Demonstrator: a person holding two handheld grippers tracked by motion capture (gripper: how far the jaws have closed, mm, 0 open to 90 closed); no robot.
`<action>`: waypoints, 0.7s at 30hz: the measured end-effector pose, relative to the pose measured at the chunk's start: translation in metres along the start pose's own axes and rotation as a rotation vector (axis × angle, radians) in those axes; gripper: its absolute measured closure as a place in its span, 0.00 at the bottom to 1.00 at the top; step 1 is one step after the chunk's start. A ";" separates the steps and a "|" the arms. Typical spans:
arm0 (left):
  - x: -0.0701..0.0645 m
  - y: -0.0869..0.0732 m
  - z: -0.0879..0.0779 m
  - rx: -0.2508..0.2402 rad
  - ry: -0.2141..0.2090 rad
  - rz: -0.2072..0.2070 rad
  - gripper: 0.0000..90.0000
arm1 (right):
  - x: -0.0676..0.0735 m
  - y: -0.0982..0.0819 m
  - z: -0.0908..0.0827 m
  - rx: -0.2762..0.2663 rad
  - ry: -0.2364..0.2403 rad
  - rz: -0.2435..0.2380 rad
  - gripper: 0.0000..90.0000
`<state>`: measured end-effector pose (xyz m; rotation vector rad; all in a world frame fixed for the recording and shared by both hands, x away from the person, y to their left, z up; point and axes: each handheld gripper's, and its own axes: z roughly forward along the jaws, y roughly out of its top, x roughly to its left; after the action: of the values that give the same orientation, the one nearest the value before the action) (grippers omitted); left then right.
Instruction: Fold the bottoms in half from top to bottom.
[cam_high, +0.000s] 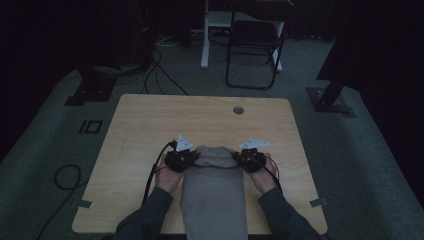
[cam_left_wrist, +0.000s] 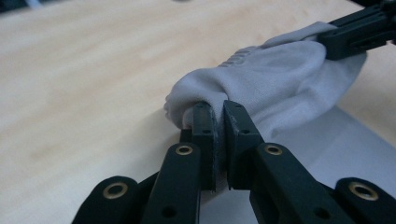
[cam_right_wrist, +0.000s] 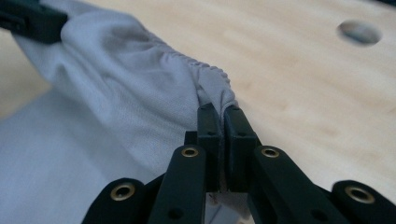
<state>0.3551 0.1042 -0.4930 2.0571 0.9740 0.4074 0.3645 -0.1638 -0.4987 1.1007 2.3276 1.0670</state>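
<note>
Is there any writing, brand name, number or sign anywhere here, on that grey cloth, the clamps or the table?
None can be read. The grey cloth is plain, with no tag or print showing. The left gripper and right gripper, both clamped on its folded edge, bear only brass rivets. The wooden table is unmarked. The black square outline on the floor holds no text.

The high view is dim and grainy: the wooden table (cam_high: 150, 130) catches a weak, even light, while the floor and far room sink into near black. Both gripper views are brighter and softly lit, without glare. There the near jaws are sharp, and the far tabletop and grey cloth (cam_left_wrist: 280, 84) blur.
</note>
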 end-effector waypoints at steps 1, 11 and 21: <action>-0.008 -0.014 0.001 0.037 -0.019 0.001 0.93 | 0.004 -0.006 0.000 0.017 0.008 -0.005 0.98; -0.024 -0.050 0.018 0.156 0.002 0.068 0.92 | 0.021 -0.045 0.013 0.125 0.050 -0.007 0.97; -0.010 -0.045 0.032 0.105 0.016 0.022 0.92 | 0.012 -0.039 0.024 0.104 0.028 0.005 0.97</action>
<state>0.3439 0.0965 -0.5473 2.1640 1.0016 0.3922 0.3511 -0.1588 -0.5435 1.1363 2.4280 0.9778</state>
